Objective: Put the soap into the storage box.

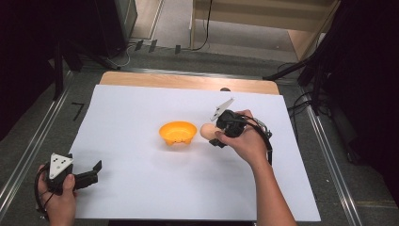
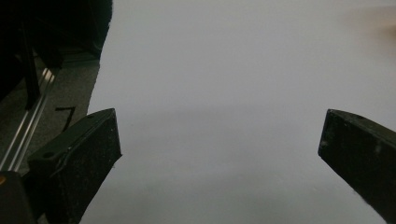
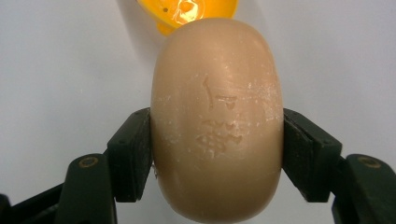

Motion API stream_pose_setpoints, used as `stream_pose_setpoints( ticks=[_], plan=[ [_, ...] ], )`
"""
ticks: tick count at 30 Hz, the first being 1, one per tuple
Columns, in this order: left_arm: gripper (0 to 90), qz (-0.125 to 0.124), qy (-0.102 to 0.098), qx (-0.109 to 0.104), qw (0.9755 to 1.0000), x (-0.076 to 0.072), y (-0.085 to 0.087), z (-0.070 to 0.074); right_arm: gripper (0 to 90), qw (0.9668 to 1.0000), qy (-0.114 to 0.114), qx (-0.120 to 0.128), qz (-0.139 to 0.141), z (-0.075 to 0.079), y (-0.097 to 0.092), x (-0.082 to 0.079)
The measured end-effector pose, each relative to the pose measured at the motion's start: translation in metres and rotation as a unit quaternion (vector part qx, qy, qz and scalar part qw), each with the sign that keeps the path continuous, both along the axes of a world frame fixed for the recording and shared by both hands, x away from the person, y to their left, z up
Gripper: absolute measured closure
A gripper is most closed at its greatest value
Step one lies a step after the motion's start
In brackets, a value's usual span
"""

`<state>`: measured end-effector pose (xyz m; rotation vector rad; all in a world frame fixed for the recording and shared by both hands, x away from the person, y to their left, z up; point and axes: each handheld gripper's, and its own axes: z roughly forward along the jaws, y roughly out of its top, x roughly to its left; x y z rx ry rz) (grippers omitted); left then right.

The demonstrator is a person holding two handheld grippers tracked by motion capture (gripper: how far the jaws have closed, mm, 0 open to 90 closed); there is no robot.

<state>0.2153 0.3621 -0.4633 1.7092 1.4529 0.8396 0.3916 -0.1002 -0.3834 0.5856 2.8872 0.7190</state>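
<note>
A wooden table (image 1: 188, 81) carries white paper (image 1: 141, 188) bearing an orange dish (image 1: 178, 133).

A tan oval soap bar (image 3: 217, 121), smooth with faint stamped marks and whitish scuffs, sits clamped at its sides between the right hand-held gripper (image 3: 217, 154) jaws. Just to its left, an orange soap dish (image 1: 178, 133) rests mid-table, upright.

In the right gripper view we see the tan soap bar (image 3: 217, 121) hide most of the orange dish (image 3: 187, 14), which the top edge also crops. The stamped marks on the bar are too worn to read. A blurred tan patch (image 2: 373, 21) at the left gripper view's corner is perhaps a hand.
</note>
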Motion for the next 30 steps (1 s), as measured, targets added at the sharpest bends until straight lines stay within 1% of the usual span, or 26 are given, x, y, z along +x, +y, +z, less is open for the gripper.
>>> stream_pose_setpoints(
  ticks=[2, 3, 4, 6, 8, 10, 12, 13, 15, 16, 17, 18, 24, 26, 27, 30],
  plan=[
    [0.0, 0.000, -0.001, 0.000, 1.0000, 0.000, 0.000, 0.000, 33.6, 0.9999, -0.007, 0.000, 0.010, 0.001, 0.003, 0.003],
    [0.0, 0.000, -0.001, 0.000, 1.0000, 0.000, 0.000, 0.000, 33.6, 0.9999, -0.008, 0.000, 0.014, 0.001, 0.005, 0.003],
    [0.0, 0.001, -0.002, 0.001, 1.0000, 0.000, 0.000, 0.000, 33.6, 0.9999, -0.005, -0.003, 0.011, 0.002, 0.006, 0.004],
    [0.0, 0.001, -0.002, 0.003, 1.0000, -0.001, 0.000, 0.000, 33.6, 0.9998, -0.012, 0.000, 0.017, 0.003, 0.008, 0.006],
    [0.0, 0.001, -0.002, 0.001, 1.0000, -0.001, 0.000, 0.000, 33.6, 0.9997, -0.011, 0.004, 0.022, 0.004, 0.010, 0.008],
    [0.0, 0.000, -0.002, 0.000, 1.0000, 0.000, 0.000, 0.000, 33.6, 0.9994, -0.015, 0.001, 0.031, 0.004, 0.013, 0.009],
    [0.0, 0.000, -0.002, 0.000, 1.0000, 0.000, 0.000, 0.000, 33.6, 0.9993, -0.014, -0.005, 0.034, 0.005, 0.017, 0.010],
    [0.0, 0.000, -0.002, 0.000, 1.0000, 0.000, 0.000, 0.000, 33.6, 0.9992, -0.016, -0.003, 0.036, 0.005, 0.018, 0.011],
    [0.0, 0.000, -0.001, -0.001, 1.0000, 0.000, 0.000, 0.000, 33.6, 0.9989, -0.017, -0.004, 0.043, 0.006, 0.021, 0.013],
    [0.0, 0.000, -0.001, -0.001, 1.0000, 0.000, 0.000, 0.000, 33.6, 0.9985, -0.018, -0.002, 0.051, 0.007, 0.023, 0.014],
    [0.0, 0.000, -0.001, 0.000, 1.0000, 0.000, 0.000, 0.000, 33.6, 0.9984, -0.014, -0.002, 0.054, 0.007, 0.025, 0.014],
    [0.0, 0.000, 0.000, 0.000, 1.0000, 0.000, 0.000, 0.000, 33.6, 0.9981, -0.015, 0.000, 0.059, 0.008, 0.027, 0.015],
    [0.0, 0.001, -0.001, -0.001, 1.0000, 0.000, 0.000, 0.000, 33.6, 0.9967, -0.022, -0.009, 0.077, 0.011, 0.042, 0.018],
    [0.0, 0.001, 0.000, -0.001, 1.0000, 0.000, 0.001, 0.000, 33.6, 0.9962, -0.027, -0.008, 0.083, 0.011, 0.046, 0.019],
    [0.0, 0.000, 0.000, -0.002, 1.0000, 0.000, 0.001, 0.000, 33.5, 0.9963, -0.021, -0.008, 0.083, 0.011, 0.049, 0.019],
    [0.0, 0.003, 0.001, -0.004, 1.0000, 0.000, 0.001, 0.000, 33.5, 0.9954, -0.022, -0.011, 0.092, 0.010, 0.056, 0.019]
  ],
)
